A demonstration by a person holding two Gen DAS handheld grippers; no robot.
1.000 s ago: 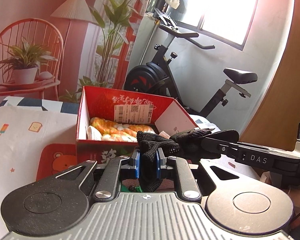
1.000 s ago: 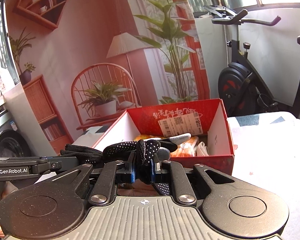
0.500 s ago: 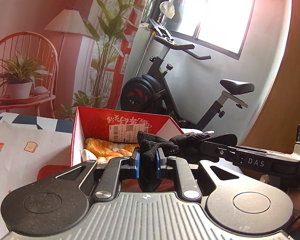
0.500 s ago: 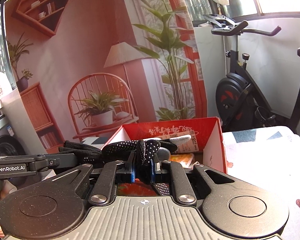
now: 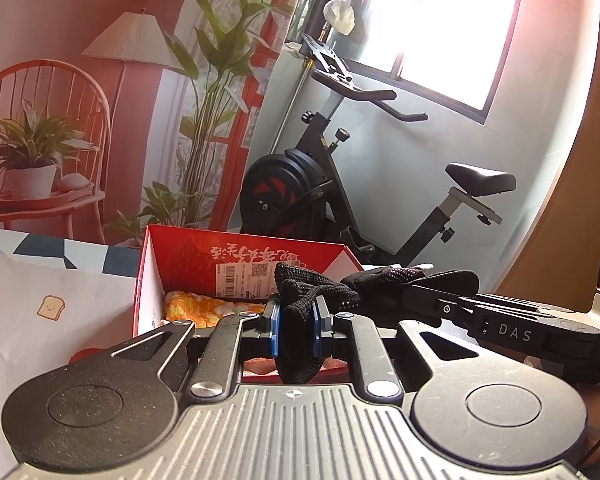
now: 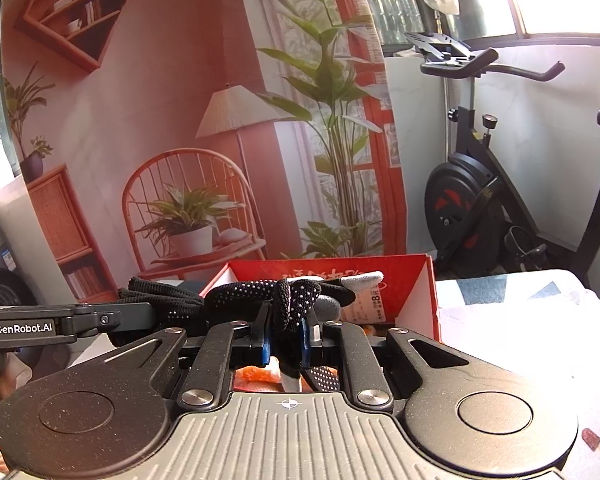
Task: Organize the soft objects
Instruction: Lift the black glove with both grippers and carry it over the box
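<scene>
The left gripper (image 5: 295, 330) is clamped on one end of a black knit glove (image 5: 300, 300), its blue pads (image 5: 275, 330) pinching the bunched fabric. The right gripper (image 6: 286, 340) is clenched on the other end of the same glove (image 6: 260, 290), where white grip dots and a grey fingertip show. The glove stretches between the two tools, held just in front of and above the red cardboard box (image 5: 152, 280). Each gripper's body blocks the lower part of its own view, hiding the box's front wall and most of its floor. "DAS" reads on the right tool seen from the left view, "GenRobot.AI" on the left tool seen from the right. Inside the box, an orange-and-white soft item (image 5: 196, 306) is only partly visible. A shipping label (image 5: 244, 278) with barcode sits on the far wall; its print and the white script above are too small to read. An exercise bike (image 5: 300, 184) stands beyond.
</scene>
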